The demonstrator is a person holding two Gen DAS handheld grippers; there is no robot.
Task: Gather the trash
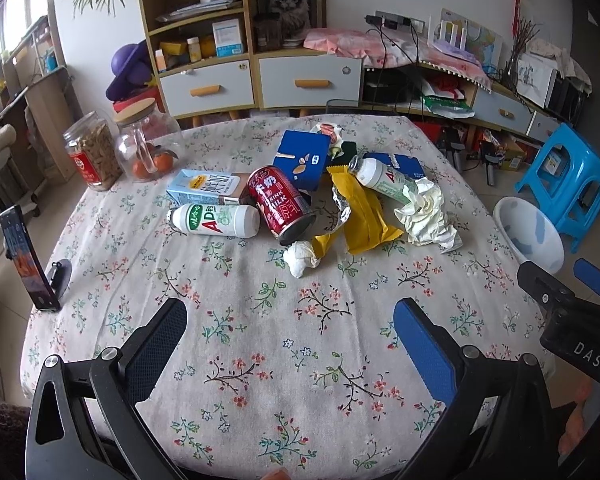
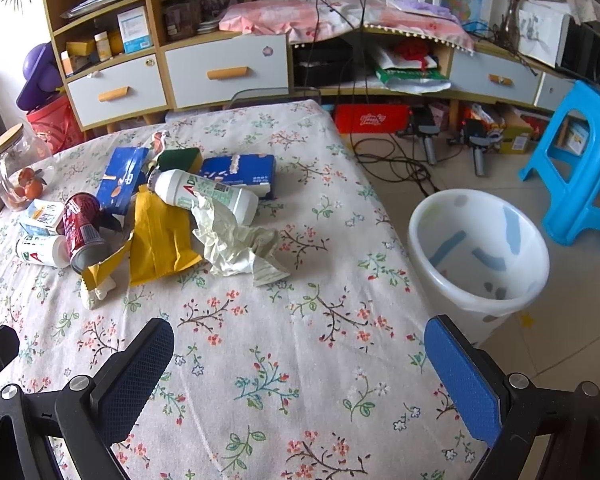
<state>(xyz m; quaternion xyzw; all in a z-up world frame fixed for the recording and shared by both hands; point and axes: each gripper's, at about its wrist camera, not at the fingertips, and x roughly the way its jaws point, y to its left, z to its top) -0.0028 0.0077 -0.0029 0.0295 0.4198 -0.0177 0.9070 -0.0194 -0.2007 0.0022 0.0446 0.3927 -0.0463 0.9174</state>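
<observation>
Trash lies in a pile mid-table: a red drink can [image 1: 284, 204] [image 2: 82, 228], two white AD bottles [image 1: 216, 220] [image 2: 208, 192], a light blue milk carton [image 1: 204, 188], blue cartons [image 1: 300, 158] [image 2: 240, 172], a yellow wrapper [image 1: 360, 216] [image 2: 160, 236], crumpled paper [image 1: 424, 212] [image 2: 236, 240] and a small white wad [image 1: 300, 258]. A white waste bin [image 2: 480, 256] [image 1: 528, 232] stands on the floor right of the table. My left gripper [image 1: 290, 336] is open and empty over the near tablecloth. My right gripper [image 2: 300, 376] is open and empty, near the table's right edge.
Two glass jars [image 1: 96, 152] stand at the table's far left, and a phone on a stand [image 1: 28, 260] at the left edge. A blue stool [image 2: 580, 160] stands beyond the bin. Cabinets [image 1: 260, 76] and cables line the back wall.
</observation>
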